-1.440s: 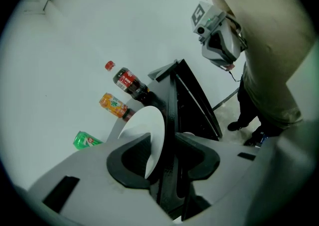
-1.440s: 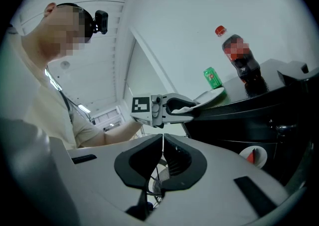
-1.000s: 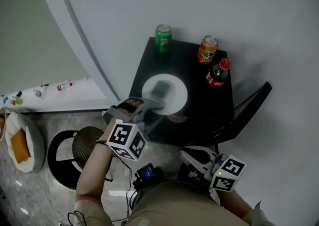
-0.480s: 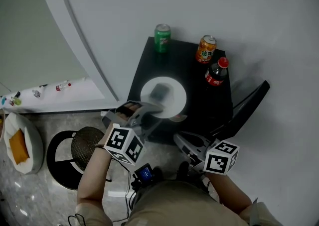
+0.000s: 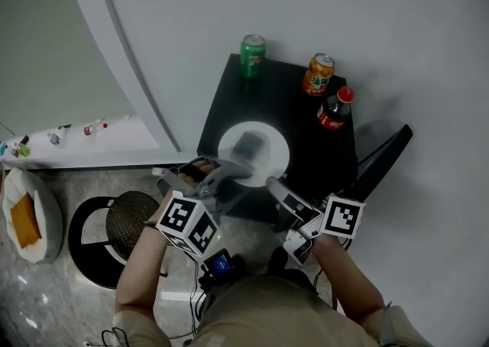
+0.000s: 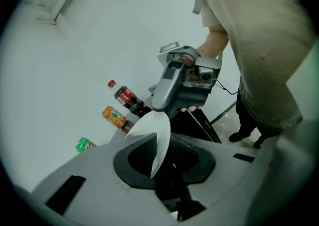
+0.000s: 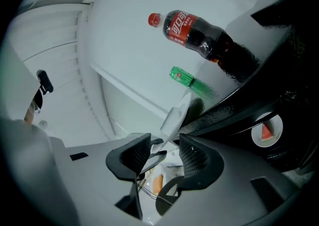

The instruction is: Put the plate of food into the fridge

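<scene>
right tool has come in from low at our right side to the near rim of the plate, rolling over on the way. its jaws have just been opening and now stand wide apart. the white rim sits just ahead of its pads and nothing is pinched yet. left tool stays clamped on the plate's near-left rim; the left gripper view shows the thin white edge squeezed between its pads. the plate with the food is on top of the black fridge, not inside. the fridge door hangs open at the right. green can, orange can and cola bottle stand along the back of the top, apart from the plate.

we read this as setting up a two-tool hold: right closes on the rim, then we lift and bring the plate down to the open front. the rim is thin, so a missed pinch could tip the plate. a small dish with a red slice looks to sit in the dark space under the top, so the space inside needs a check.
</scene>
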Demonstrator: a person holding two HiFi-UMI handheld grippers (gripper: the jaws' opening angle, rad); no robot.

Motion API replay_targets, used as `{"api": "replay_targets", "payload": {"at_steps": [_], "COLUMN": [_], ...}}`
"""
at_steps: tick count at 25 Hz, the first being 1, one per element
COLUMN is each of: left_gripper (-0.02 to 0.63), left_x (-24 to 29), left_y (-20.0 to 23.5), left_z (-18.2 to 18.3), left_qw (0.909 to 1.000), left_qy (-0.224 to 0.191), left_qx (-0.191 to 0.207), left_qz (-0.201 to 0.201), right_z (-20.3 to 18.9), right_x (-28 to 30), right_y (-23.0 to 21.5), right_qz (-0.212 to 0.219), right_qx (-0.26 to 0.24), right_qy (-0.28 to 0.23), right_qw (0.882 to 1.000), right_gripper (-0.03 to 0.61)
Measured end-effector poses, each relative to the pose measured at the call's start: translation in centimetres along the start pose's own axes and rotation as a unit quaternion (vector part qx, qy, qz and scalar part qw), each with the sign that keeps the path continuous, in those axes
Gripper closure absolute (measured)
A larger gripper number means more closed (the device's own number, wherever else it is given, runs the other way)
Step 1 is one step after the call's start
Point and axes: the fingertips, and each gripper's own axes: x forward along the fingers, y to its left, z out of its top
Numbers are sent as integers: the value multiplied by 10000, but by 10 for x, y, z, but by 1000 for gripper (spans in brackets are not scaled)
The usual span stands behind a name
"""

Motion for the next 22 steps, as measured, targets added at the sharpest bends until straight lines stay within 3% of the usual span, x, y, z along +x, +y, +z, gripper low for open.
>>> {"api": "replay_targets", "payload": {"at_steps": [10, 18, 22], "left_gripper": [537, 537, 537], "left_x": [-7, -8, -8], "left_y": [-13, -14, -13], "left_z": [11, 13, 18], "left_qw": [9998, 9998, 9997], "left_qy": [-191, -168, -233], "left_qx": [14, 118, 118], "left_qz": [-55, -42, -15], "right_z": [-9, -10, -5], "right_x": [10, 4, 2], "right_y": [-10, -19, -12], "right_qz": [-133, -320, -195], "right_qx": [574, 944, 1121], "right_qy": [33, -75, -158], "right_qw": [9983, 9950, 9934], "right_gripper": [425, 470, 485]}}
